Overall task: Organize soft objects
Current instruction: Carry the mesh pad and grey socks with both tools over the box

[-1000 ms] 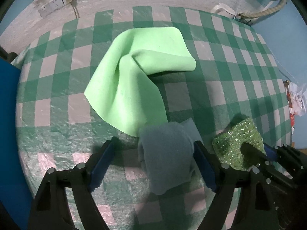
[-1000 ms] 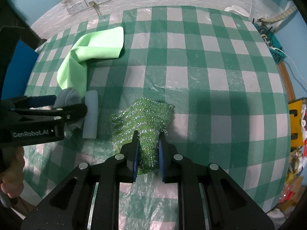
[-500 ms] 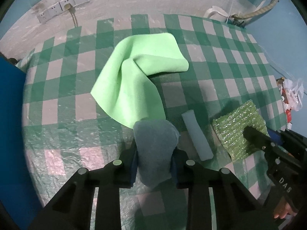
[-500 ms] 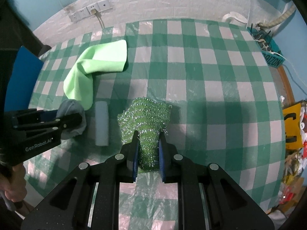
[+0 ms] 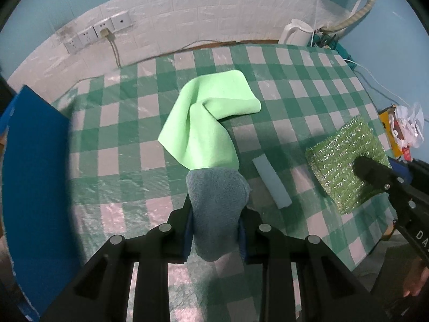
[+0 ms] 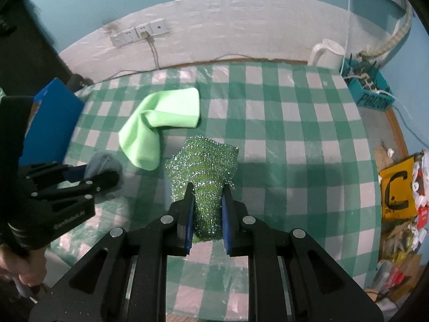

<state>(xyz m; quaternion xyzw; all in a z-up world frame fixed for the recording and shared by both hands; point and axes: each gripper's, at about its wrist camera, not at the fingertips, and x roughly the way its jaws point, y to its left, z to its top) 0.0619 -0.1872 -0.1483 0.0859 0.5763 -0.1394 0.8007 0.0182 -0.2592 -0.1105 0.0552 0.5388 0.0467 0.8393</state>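
Note:
My left gripper (image 5: 215, 209) is shut on a grey-blue cloth (image 5: 215, 201) and holds it lifted above the checked table (image 5: 120, 145). My right gripper (image 6: 207, 201) is shut on a sparkly green scrub cloth (image 6: 205, 161), also lifted; it shows in the left wrist view (image 5: 346, 161) too. A light green cloth (image 5: 206, 126) lies crumpled in the middle of the table. A pale blue sponge strip (image 5: 272, 185) lies on the table between the two grippers. The grey-blue cloth also shows in the right wrist view (image 6: 103, 165).
A blue box (image 5: 32, 174) stands at the table's left edge. A white kettle (image 5: 296, 32) and a teal bin (image 6: 370, 91) sit at the back right. Wall sockets (image 5: 99, 30) are on the back wall. Clutter (image 6: 402, 187) lies off the right edge.
My left gripper closed on the grey-blue cloth and lifted it, uncovering the pale blue strip. My right gripper rose with the sparkly cloth. Both have pulled back from the table.

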